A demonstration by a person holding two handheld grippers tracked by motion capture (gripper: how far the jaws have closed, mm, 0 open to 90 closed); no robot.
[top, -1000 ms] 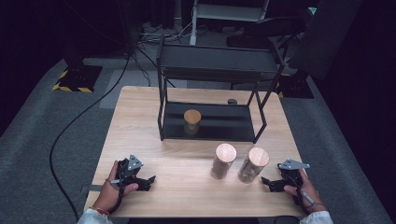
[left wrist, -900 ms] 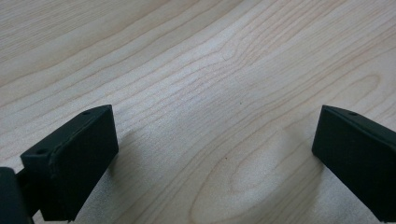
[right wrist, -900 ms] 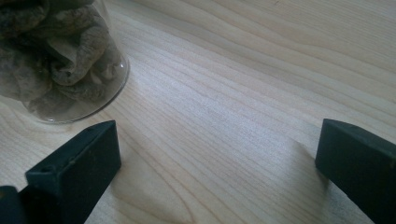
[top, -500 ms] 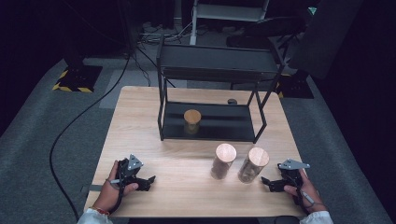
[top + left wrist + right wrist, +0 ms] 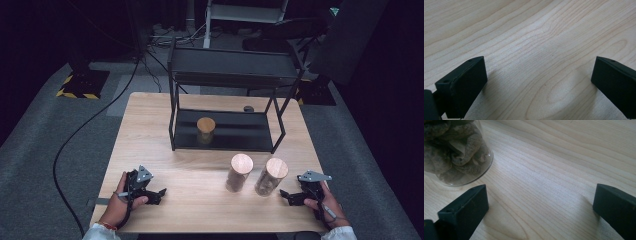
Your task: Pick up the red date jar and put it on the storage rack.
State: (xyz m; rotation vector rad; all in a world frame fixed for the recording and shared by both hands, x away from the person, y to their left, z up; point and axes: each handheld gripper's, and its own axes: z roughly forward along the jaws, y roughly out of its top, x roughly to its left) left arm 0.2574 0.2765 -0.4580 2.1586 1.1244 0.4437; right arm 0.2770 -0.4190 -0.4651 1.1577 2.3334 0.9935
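High view is showing a person's two hands resting at the near edge of a light wooden tabletop [image 5: 200,200], each holding a black two-jaw gripper. The left gripper [image 5: 159,192] is lying at the near left, its jaws pointing toward the middle of the tabletop; the right gripper [image 5: 285,195] is lying at the near right, pointing left at the nearer of two glass jars.

Both jars are standing upright with round wooden lids: the right jar [image 5: 270,177] just beside the right gripper's tips but apart from them, and the left jar [image 5: 238,172] close at its side, the two not touching. A third, shorter jar [image 5: 205,129] with a wooden lid is sitting on the lower shelf of a black metal rack [image 5: 230,75] at the far half of the tabletop. A small dark object [image 5: 248,108] is lying behind the rack; what it is cannot be told.

Left gripper view is showing that gripper's jaws standing wide apart over bare wood grain, nothing between them. Right gripper view is showing the right gripper's jaws likewise wide apart, with the base of the right jar [image 5: 456,152] at upper left, outside the gap and just beyond the left-hand jaw; brown, wrinkled dried pieces are packed inside the glass.

No label, brand or writing is readable on the jars, rack or grippers.
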